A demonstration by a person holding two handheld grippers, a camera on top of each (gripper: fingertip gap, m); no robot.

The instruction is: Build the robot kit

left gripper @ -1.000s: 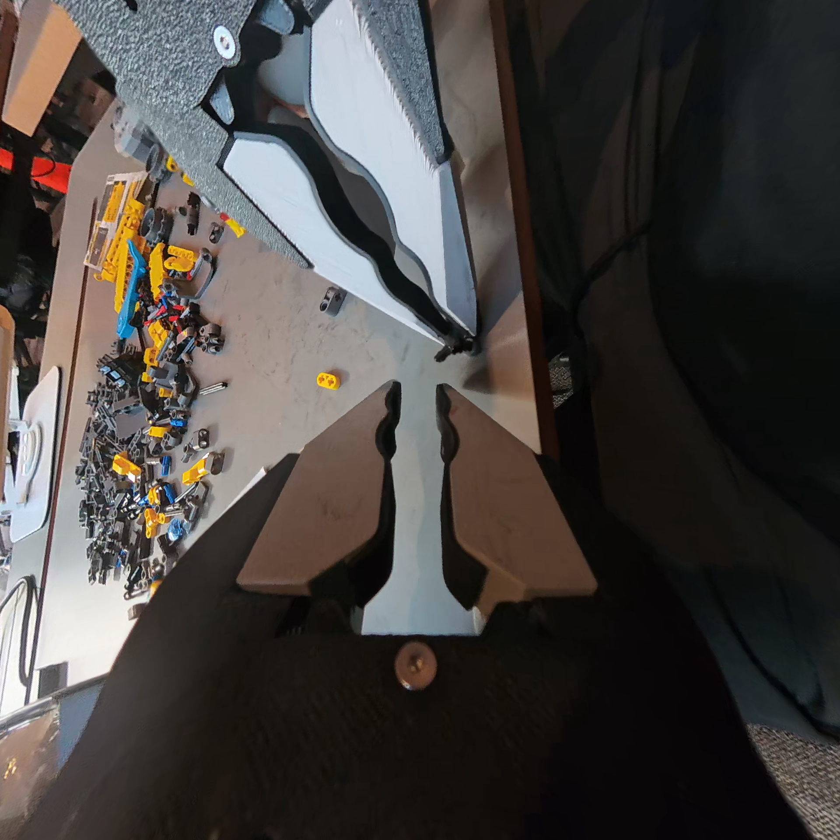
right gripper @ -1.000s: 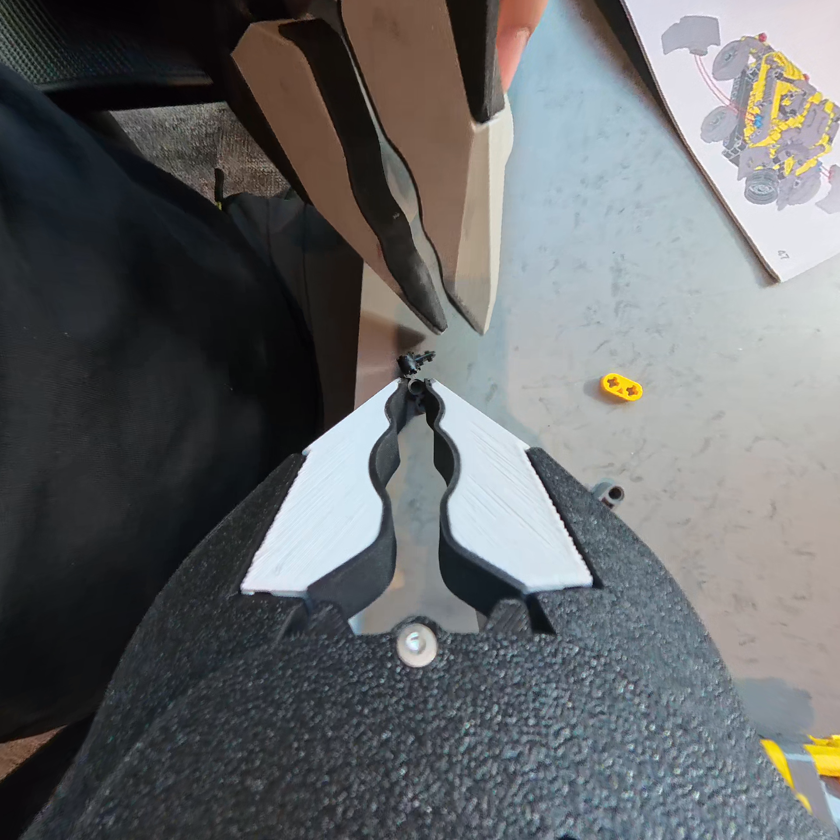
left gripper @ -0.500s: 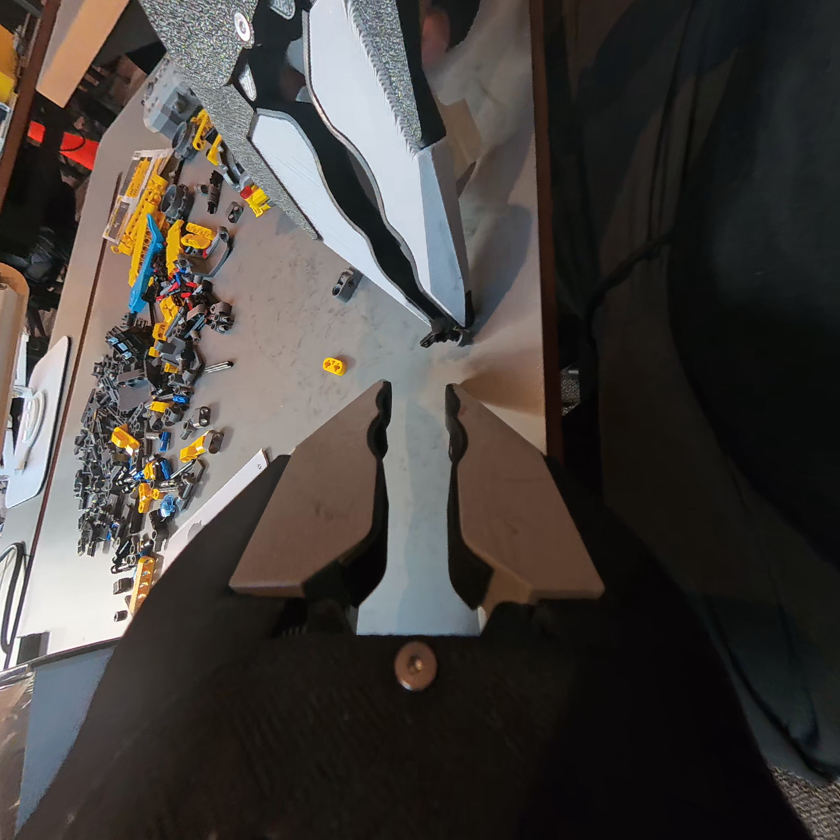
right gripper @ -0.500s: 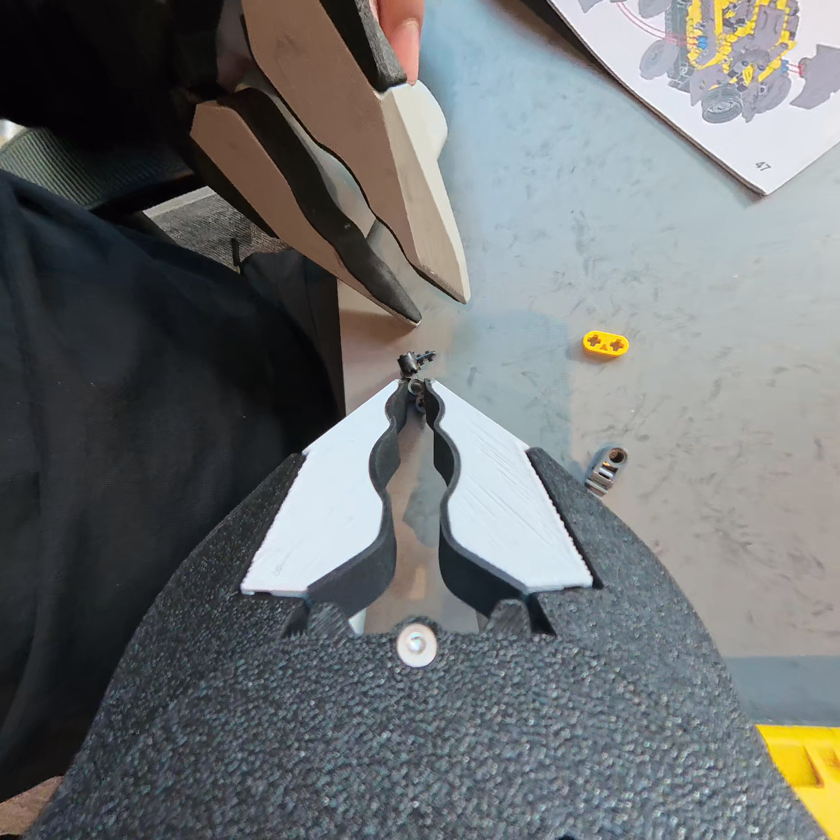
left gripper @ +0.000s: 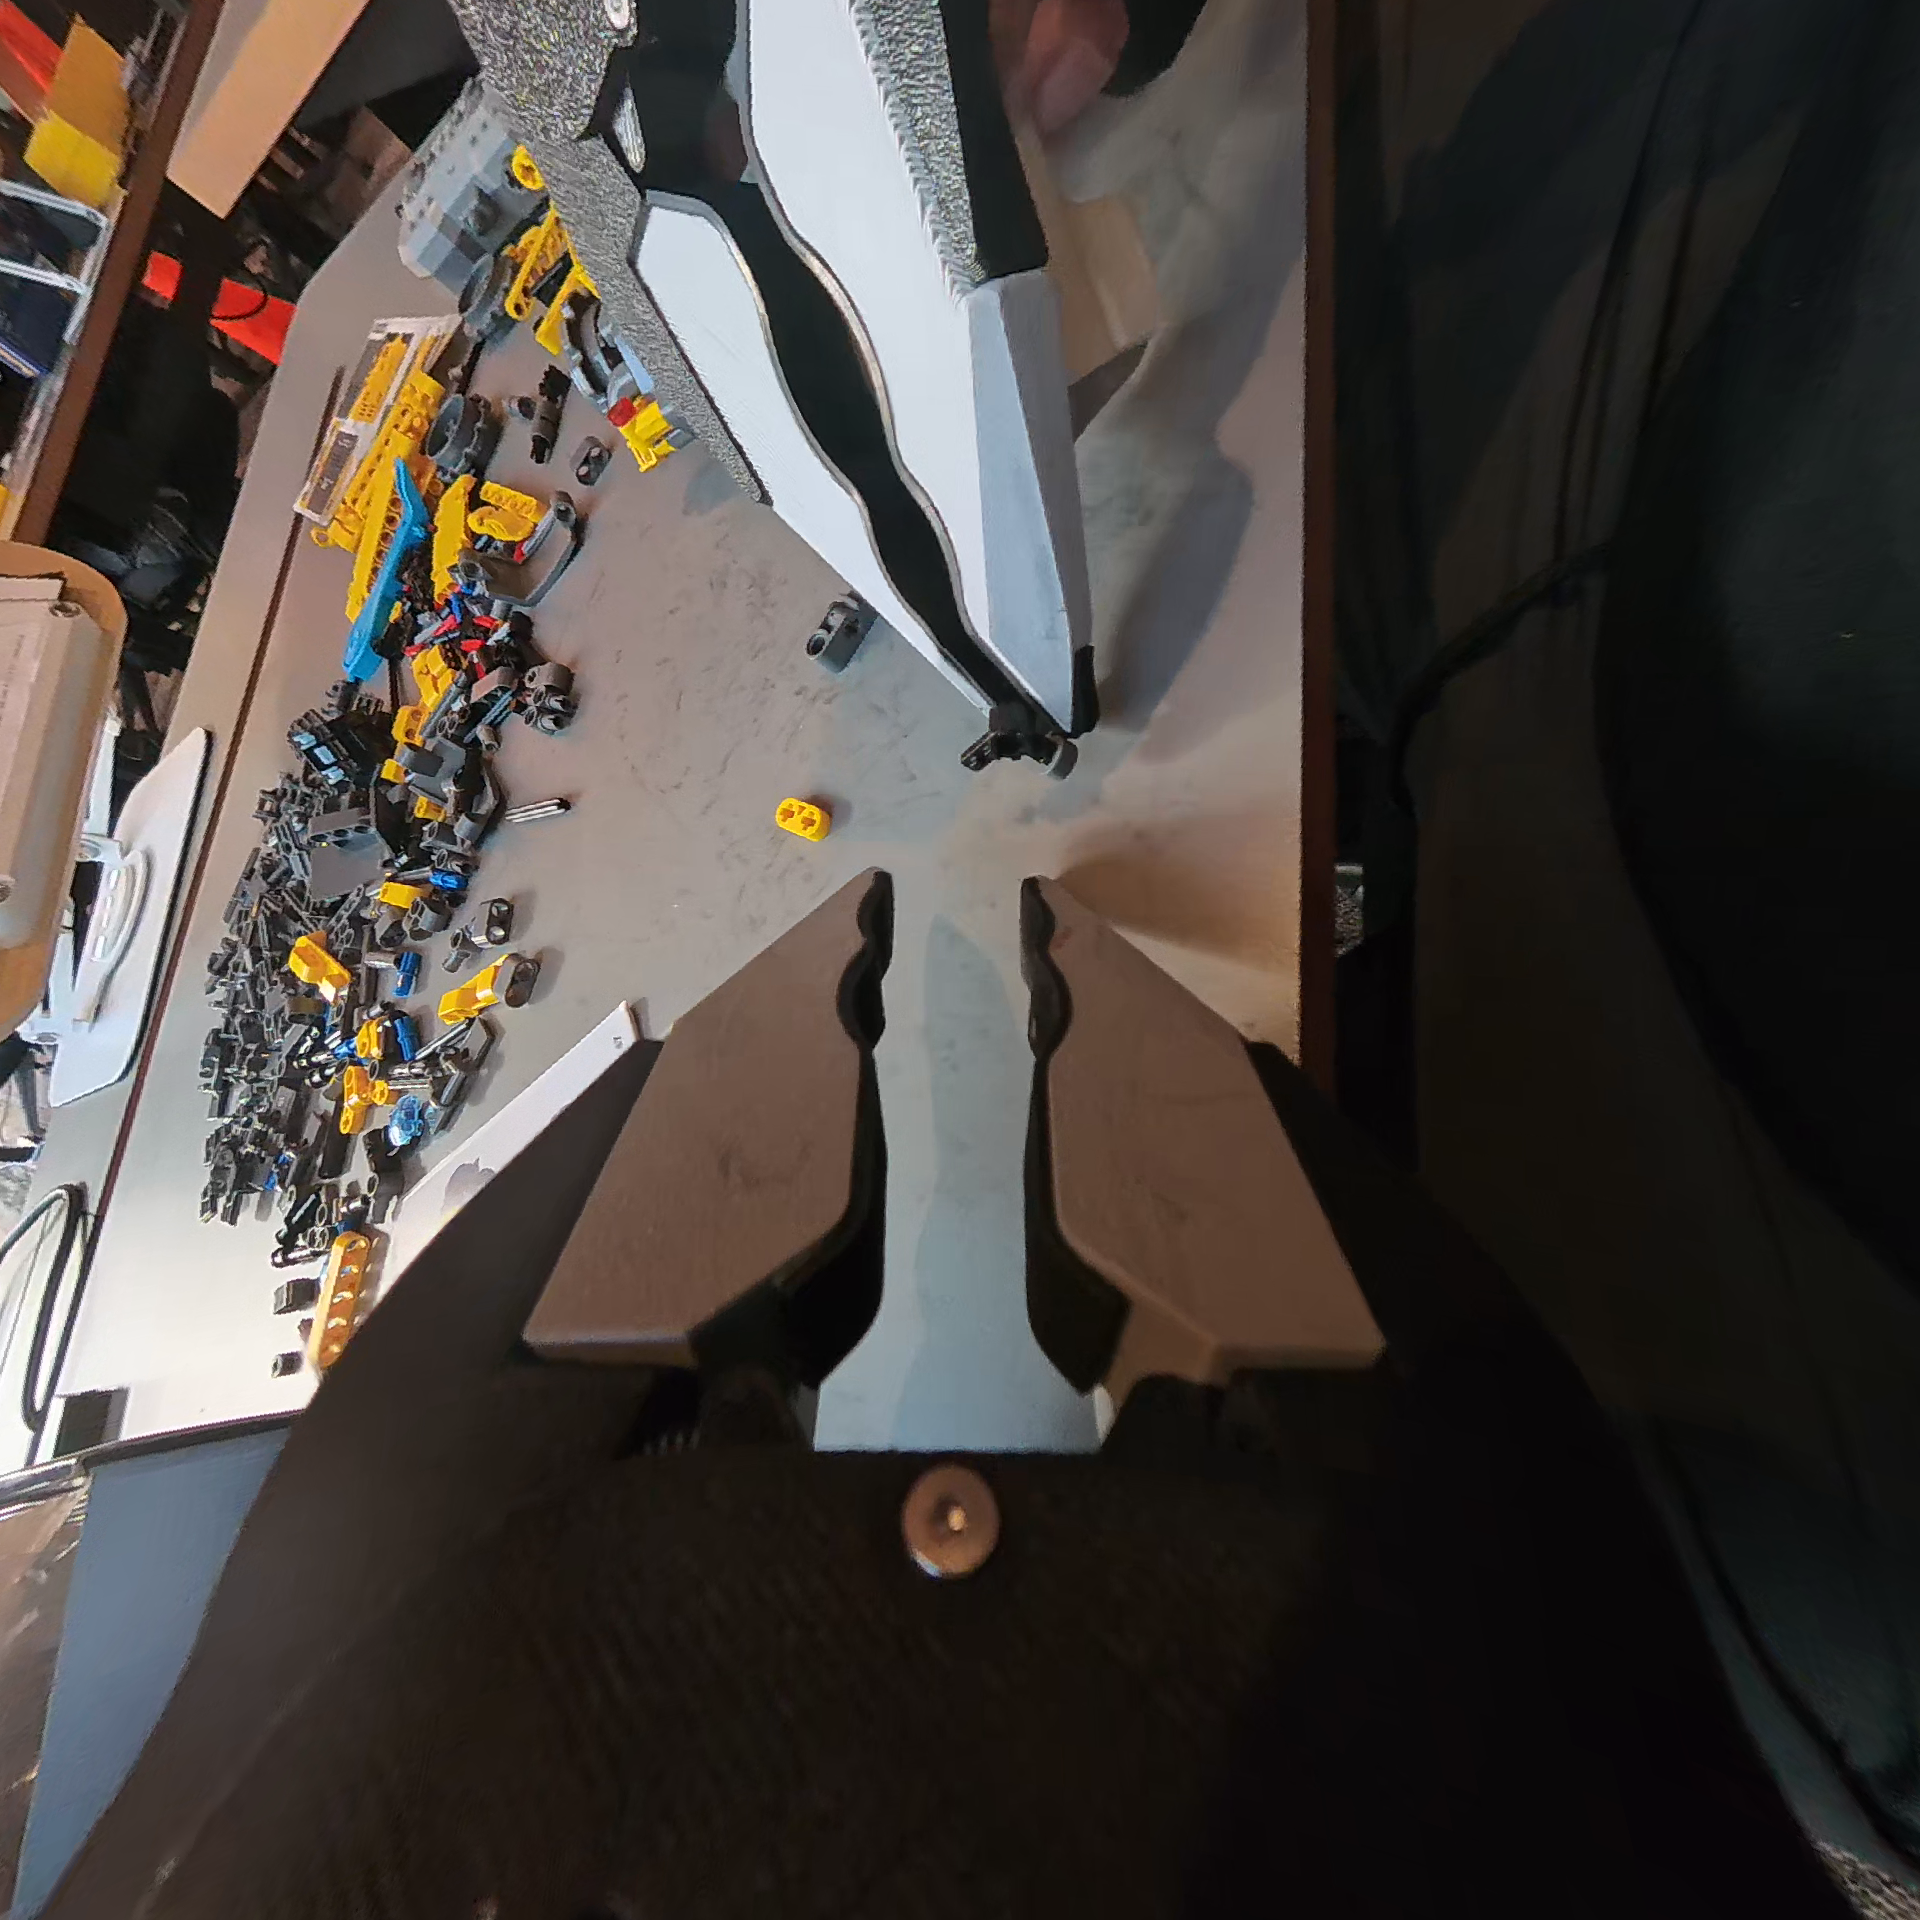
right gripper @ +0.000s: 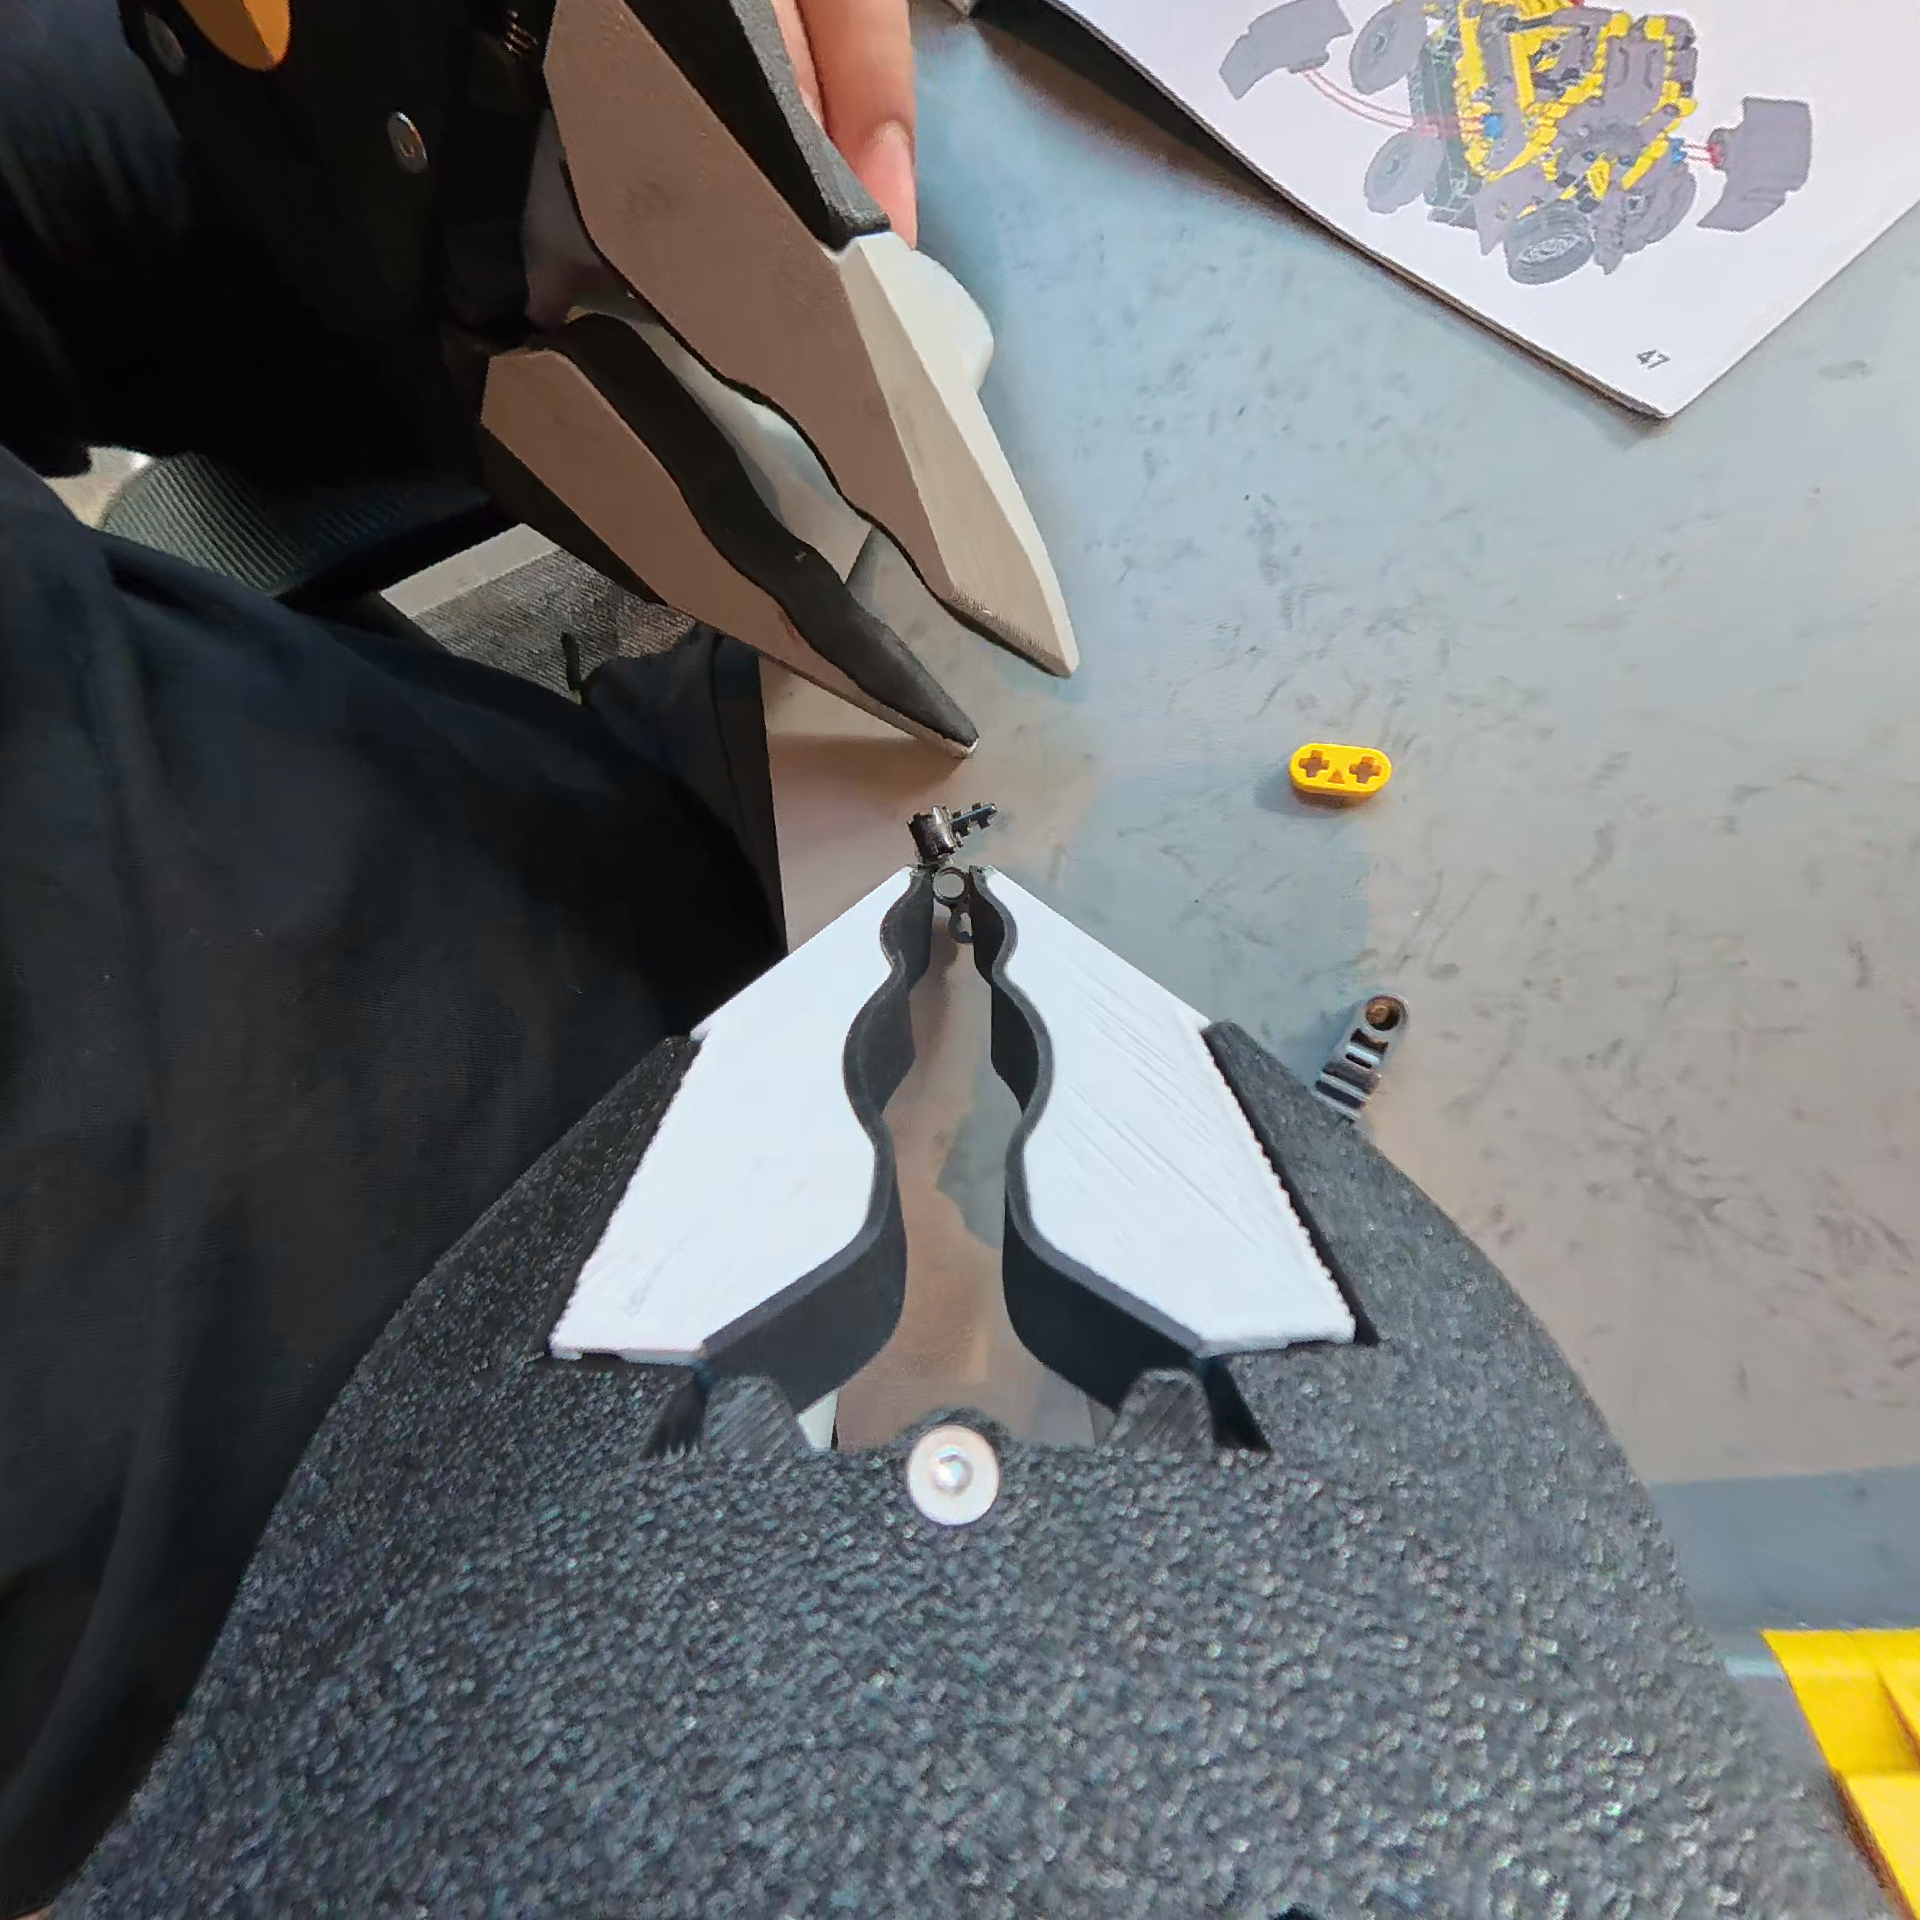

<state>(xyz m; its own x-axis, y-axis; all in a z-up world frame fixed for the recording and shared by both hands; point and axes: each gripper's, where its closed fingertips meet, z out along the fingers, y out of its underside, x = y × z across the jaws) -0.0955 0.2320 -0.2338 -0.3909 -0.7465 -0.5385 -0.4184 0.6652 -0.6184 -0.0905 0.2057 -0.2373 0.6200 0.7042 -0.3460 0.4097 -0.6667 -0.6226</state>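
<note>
Booklet [right gripper: 1558, 177] corner, small printed numeral

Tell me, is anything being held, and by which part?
The right hand-held gripper pinches a small black connector piece by its lower end. The left hand-held gripper holds nothing.

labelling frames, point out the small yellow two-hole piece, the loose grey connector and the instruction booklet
small yellow two-hole piece [right gripper: 1339, 769], right wrist view, its top face
loose grey connector [right gripper: 1363, 1049], right wrist view, mid-body
instruction booklet [right gripper: 1351, 156], right wrist view, bare white page
</note>
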